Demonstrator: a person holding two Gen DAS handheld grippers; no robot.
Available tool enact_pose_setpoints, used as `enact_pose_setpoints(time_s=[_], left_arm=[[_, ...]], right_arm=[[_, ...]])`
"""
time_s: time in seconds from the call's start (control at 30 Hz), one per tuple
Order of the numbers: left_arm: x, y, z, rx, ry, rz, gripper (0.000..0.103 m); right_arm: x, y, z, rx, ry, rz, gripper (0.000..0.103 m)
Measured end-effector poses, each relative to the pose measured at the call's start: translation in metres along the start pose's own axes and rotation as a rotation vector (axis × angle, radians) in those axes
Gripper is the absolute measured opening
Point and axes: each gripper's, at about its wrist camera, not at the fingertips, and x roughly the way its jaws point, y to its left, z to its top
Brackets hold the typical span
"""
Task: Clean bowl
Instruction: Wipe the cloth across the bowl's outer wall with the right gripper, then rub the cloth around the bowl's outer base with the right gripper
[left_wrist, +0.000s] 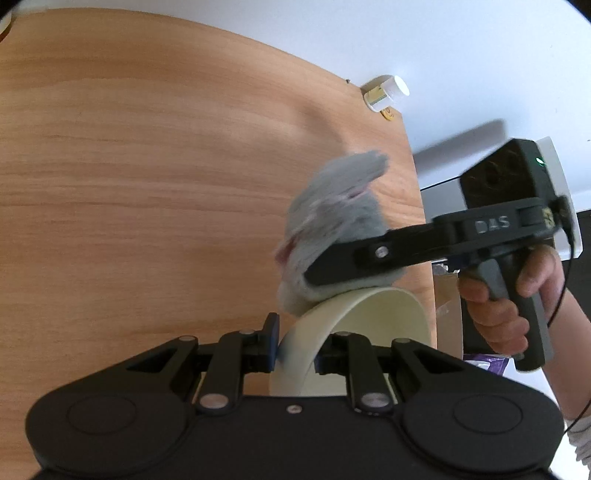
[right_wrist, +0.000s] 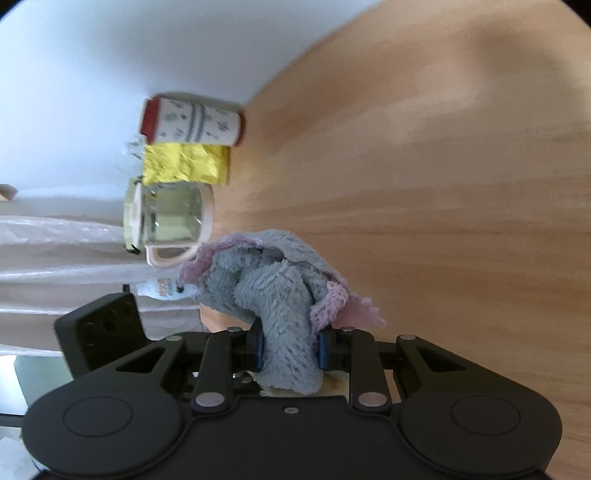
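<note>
The left gripper (left_wrist: 295, 347) clamps the rim of a cream bowl (left_wrist: 373, 314), held tilted above the wooden table (left_wrist: 147, 166). The right gripper (right_wrist: 290, 350) is clenched on a grey-and-pink cloth (right_wrist: 280, 291), which presses on the bowl's upper edge. The bowl's inside is hidden. At the table's far edge stand a glass jar (right_wrist: 170, 219), a yellow packet (right_wrist: 184, 164) and a red-capped can (right_wrist: 192, 120); a white bottle (left_wrist: 384, 92) sits at a corner.
</note>
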Motion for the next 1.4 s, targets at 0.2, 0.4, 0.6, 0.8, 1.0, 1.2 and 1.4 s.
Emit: enact_pose_setpoints(time_s=[0.2, 0.4, 0.6, 0.8, 1.0, 1.2, 1.4], left_arm=[[0.0, -0.001, 0.002, 0.004, -0.003, 0.0, 0.016], [-0.001, -0.001, 0.001, 0.008, -0.001, 0.001, 0.016], [0.0, -0.001, 0.003, 0.006, -0.004, 0.001, 0.016], [0.0, 0.001, 0.007, -0.006, -0.014, -0.001, 0.016], [0.001, 0.007, 0.012, -0.045, -0.036, -0.009, 0.016], [0.0, 0.02, 0.016, -0.121, -0.061, -0.024, 0.017], [-0.001, 0.029, 0.018, -0.175, -0.086, -0.034, 0.017]], right_arm=[[0.016, -0.014, 0.014, -0.012, 0.127, -0.06, 0.029], [0.026, -0.022, 0.018, 0.001, 0.2, -0.077, 0.029], [0.028, -0.013, 0.02, -0.031, 0.194, -0.063, 0.029], [0.015, 0.014, 0.024, -0.115, 0.149, 0.008, 0.029], [-0.006, 0.029, 0.024, -0.162, 0.085, 0.039, 0.029], [-0.017, 0.01, 0.024, -0.101, -0.011, 0.026, 0.029], [-0.014, -0.028, 0.014, 0.062, -0.109, 0.06, 0.029]])
